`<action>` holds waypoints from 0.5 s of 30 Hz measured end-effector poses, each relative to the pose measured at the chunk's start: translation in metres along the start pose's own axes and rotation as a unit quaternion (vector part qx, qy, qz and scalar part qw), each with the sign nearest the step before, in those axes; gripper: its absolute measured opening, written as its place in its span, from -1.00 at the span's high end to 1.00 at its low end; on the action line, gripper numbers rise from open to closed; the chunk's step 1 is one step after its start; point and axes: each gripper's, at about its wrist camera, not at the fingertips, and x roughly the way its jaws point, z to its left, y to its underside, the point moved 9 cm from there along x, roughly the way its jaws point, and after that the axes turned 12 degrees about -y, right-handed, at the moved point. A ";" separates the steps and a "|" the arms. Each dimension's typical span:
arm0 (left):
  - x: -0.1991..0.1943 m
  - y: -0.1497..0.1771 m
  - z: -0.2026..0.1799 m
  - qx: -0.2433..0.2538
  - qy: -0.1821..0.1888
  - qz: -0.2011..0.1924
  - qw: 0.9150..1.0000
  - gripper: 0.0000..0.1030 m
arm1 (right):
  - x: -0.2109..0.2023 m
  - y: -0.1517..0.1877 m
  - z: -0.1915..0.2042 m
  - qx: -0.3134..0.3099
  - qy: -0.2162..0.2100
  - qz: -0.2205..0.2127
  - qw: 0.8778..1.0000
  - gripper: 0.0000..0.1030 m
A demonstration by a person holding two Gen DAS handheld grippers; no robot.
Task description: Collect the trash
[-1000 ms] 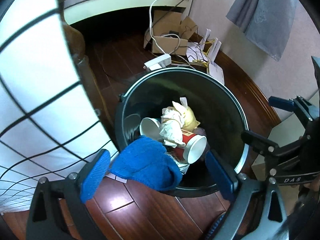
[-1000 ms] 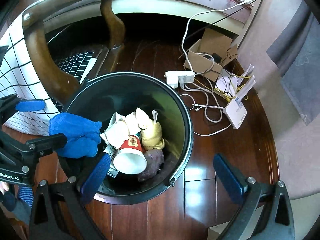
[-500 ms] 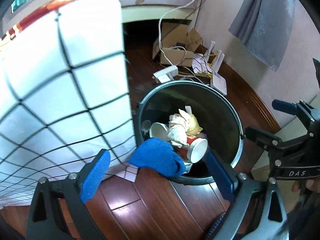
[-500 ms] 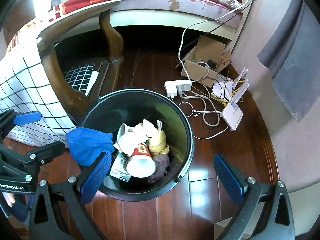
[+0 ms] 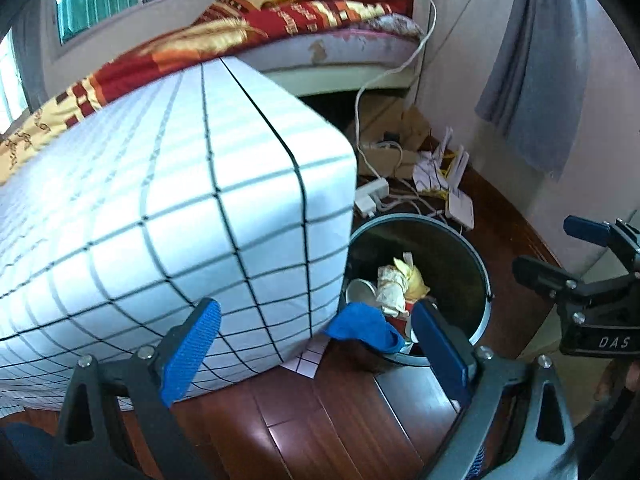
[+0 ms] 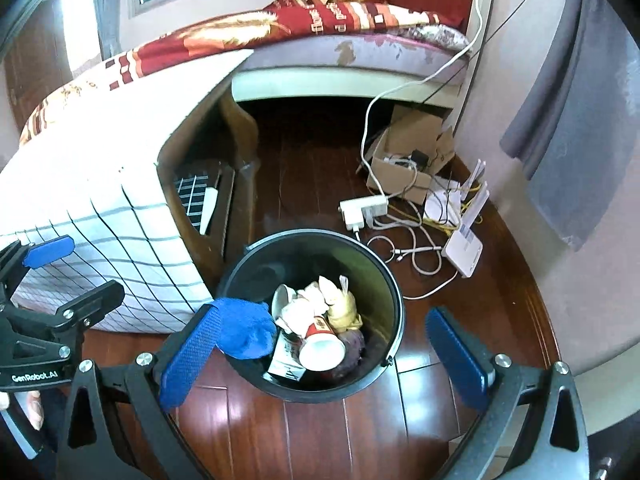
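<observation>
A black round trash bin [image 6: 394,284] stands on the wood floor and also shows in the left wrist view [image 5: 476,256]. It holds paper cups [image 6: 322,346], crumpled paper [image 6: 306,300] and a yellow wrapper [image 6: 344,308]. A blue cloth [image 6: 244,326] hangs over its near-left rim; it also shows in the left wrist view [image 5: 362,326]. My left gripper [image 5: 316,354] is open and empty, above the floor beside the bin. My right gripper [image 6: 326,354] is open and empty, high above the bin.
A table under a white checked cloth [image 5: 160,216] stands left of the bin. A power strip [image 6: 364,208], cables, a white router [image 6: 464,252] and a cardboard box [image 6: 408,160] lie behind the bin. A bed [image 6: 320,40] is beyond.
Both grippers have risen and pulled back from the bin, which now looks smaller. The tabletop and bed have come into view. The blue cloth stays on the rim.
</observation>
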 end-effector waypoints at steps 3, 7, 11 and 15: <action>-0.018 -0.006 0.011 -0.004 -0.007 -0.015 1.000 -0.88 | -0.018 -0.008 0.010 0.004 0.002 -0.011 1.000 -1.00; -0.043 -0.016 0.020 -0.010 -0.012 -0.036 0.999 -0.88 | -0.050 -0.020 0.024 0.005 0.006 -0.032 0.999 -1.00; -0.074 -0.025 0.032 -0.013 -0.019 -0.059 0.998 -0.88 | -0.081 -0.029 0.042 -0.002 0.008 -0.052 0.999 -1.00; -0.103 -0.028 0.042 -0.014 -0.028 -0.086 0.996 -0.88 | -0.113 -0.035 0.063 -0.017 0.008 -0.071 0.997 -1.00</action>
